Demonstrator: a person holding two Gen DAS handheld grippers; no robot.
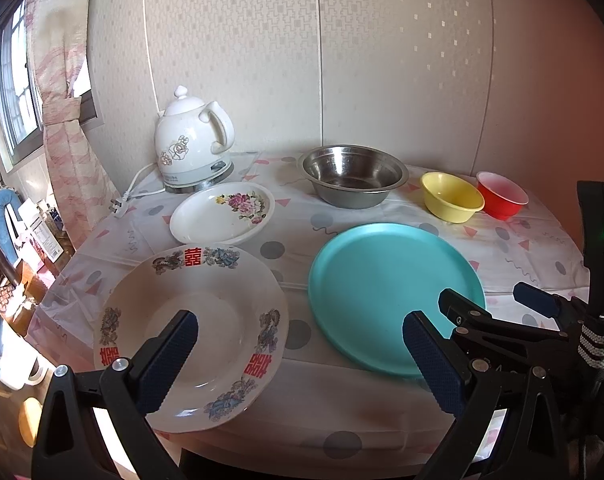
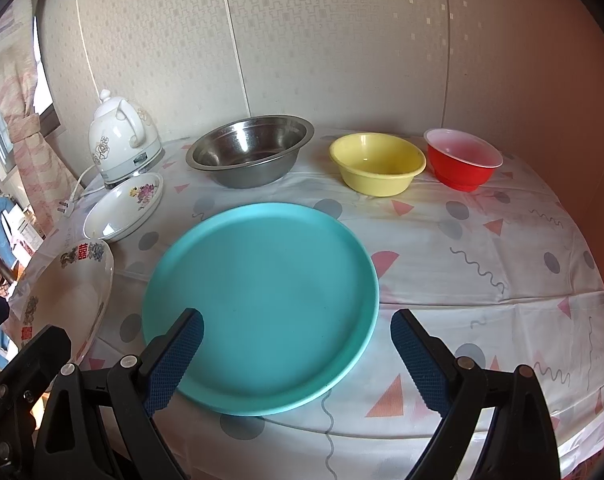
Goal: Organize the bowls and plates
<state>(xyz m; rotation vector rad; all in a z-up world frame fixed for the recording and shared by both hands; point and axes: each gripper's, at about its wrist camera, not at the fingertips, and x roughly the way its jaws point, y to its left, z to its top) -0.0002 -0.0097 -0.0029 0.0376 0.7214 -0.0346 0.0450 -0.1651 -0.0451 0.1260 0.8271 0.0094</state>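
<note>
Item: dishes on cloth-covered surface (image 2: 481, 240), none stacked yet.

- Teal plate (image 2: 262, 300): centre, flat, face up; round, no long axis.
- Deep white plate with red characters (image 1: 194, 328): at 9 o'clock of the teal plate, near the front left edge, face up, near rim apparently overhanging the edge.
- Floral plate (image 1: 224, 216): at 12 o'clock of the deep plate, just beside the kettle (image 1: 192, 144).
- Steel bowl (image 2: 250, 152), yellow bowl (image 2: 377, 164), red bowl (image 2: 463, 160): back row, upright, mouths up, set apart.
- Left gripper (image 1: 298, 360): fingers apart, empty, between the deep plate and the teal plate.
- Right gripper (image 2: 298, 356): fingers apart, empty, above the teal plate's near rim.

Risks (judged): a nudge could tip the deep plate off the edge; the glazed rim may slip from a shallow pinch; the loose cloth could drag and shift neighbours; the kettle cord (image 1: 136, 184) lies near the floral plate.
</note>
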